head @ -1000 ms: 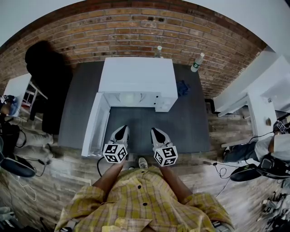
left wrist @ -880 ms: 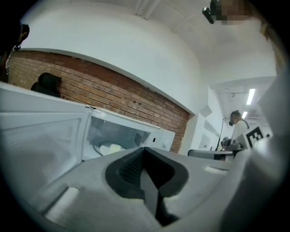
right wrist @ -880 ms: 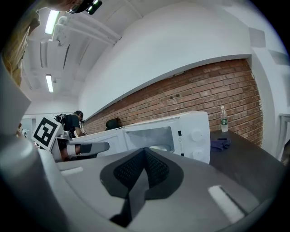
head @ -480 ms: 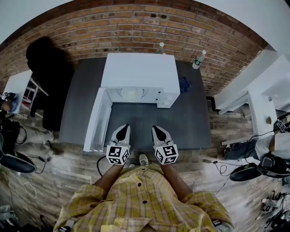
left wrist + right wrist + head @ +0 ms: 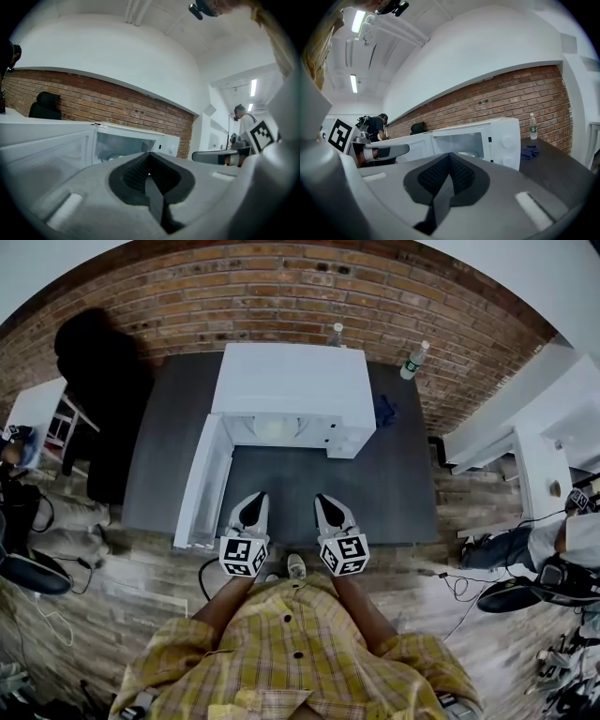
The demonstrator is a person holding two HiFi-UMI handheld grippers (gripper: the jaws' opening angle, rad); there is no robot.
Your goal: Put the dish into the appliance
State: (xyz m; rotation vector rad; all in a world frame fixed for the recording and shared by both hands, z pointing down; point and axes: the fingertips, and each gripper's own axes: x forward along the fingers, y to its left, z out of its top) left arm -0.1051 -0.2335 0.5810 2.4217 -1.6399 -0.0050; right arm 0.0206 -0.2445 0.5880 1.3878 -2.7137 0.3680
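The white microwave (image 5: 291, 390) stands at the back of the dark grey table (image 5: 384, 493), its door (image 5: 202, 484) swung open to the left. A pale dish (image 5: 275, 429) lies inside the cavity, and the right gripper view also shows this dish (image 5: 469, 153) there. My left gripper (image 5: 254, 501) and right gripper (image 5: 323, 501) hover side by side over the table's near edge, pointing at the microwave. Both are shut with nothing in them. The left gripper (image 5: 149, 155) faces the open door, and the right gripper (image 5: 450, 157) faces the cavity and the control knobs (image 5: 506, 139).
Two water bottles (image 5: 413, 362) (image 5: 335, 334) stand at the back by the brick wall. A blue cloth (image 5: 382, 412) lies right of the microwave. A black chair (image 5: 94, 381) is at the left, and white desks (image 5: 534, 446) and a seated person (image 5: 572, 540) at the right.
My left gripper has edged a little toward the microwave and rolled slightly. The right gripper has stayed put. Both stay shut.
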